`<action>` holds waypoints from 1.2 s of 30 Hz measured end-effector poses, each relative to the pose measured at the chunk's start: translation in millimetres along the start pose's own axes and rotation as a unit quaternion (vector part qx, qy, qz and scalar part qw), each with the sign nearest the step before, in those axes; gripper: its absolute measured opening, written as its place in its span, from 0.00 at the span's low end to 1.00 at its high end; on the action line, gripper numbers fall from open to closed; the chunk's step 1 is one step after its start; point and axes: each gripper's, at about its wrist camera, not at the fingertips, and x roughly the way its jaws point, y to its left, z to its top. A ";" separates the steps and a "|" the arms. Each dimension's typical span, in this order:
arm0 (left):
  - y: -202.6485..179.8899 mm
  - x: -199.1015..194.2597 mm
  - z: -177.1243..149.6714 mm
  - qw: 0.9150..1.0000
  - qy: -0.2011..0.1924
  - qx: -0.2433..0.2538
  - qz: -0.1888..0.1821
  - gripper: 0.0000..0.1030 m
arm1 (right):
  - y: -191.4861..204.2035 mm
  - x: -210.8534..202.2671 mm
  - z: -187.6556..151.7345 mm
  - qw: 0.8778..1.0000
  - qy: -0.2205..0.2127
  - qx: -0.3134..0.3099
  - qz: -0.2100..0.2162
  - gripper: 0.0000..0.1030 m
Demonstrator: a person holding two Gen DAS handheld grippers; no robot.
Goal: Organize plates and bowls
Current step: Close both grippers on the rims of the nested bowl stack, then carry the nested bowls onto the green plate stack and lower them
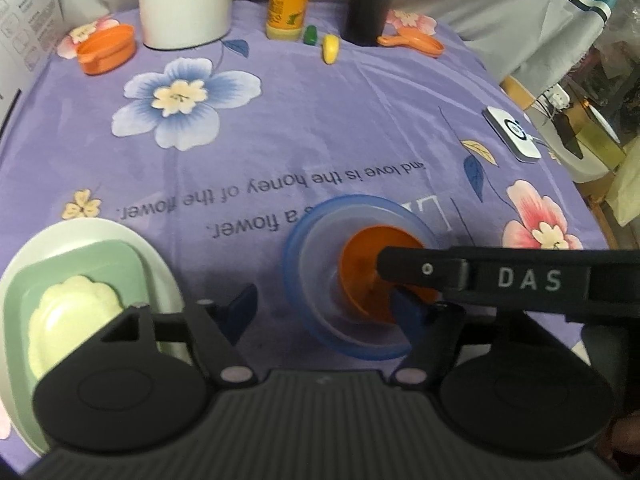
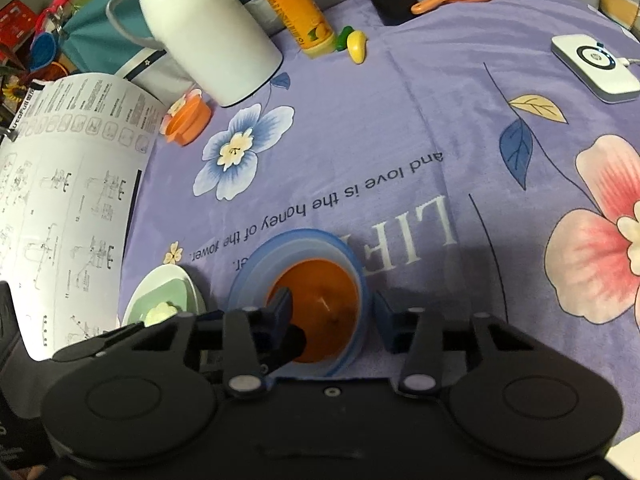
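Observation:
A small orange bowl sits inside a translucent blue bowl on the purple cloth; both show in the right wrist view, orange bowl in the blue bowl. My left gripper is open, its right finger inside the blue bowl's rim, touching the orange bowl. My right gripper is open and straddles both bowls. At the left, a white plate carries a green square plate with a cream flower-shaped dish.
At the back stand a white jug, an orange bottle, a dark cylinder, an orange tub, an orange toy pan and small yellow and green toys. A white device lies right. A paper sheet lies left.

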 end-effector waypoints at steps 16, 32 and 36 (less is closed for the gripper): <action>8.1 11.9 0.0 1.000 0.021 -0.022 0.002 0.38 | 0.3 9.2 -1.8 1.000 0.008 -0.001 -0.010 0.23; 4.8 -14.1 3.9 1.000 -0.001 -0.011 0.006 0.38 | 11.9 -1.4 1.4 1.000 0.008 0.005 -0.018 0.22; 11.3 -23.5 4.1 1.000 -0.006 -0.012 0.009 0.38 | 22.1 -2.6 3.5 1.000 0.015 0.001 -0.021 0.22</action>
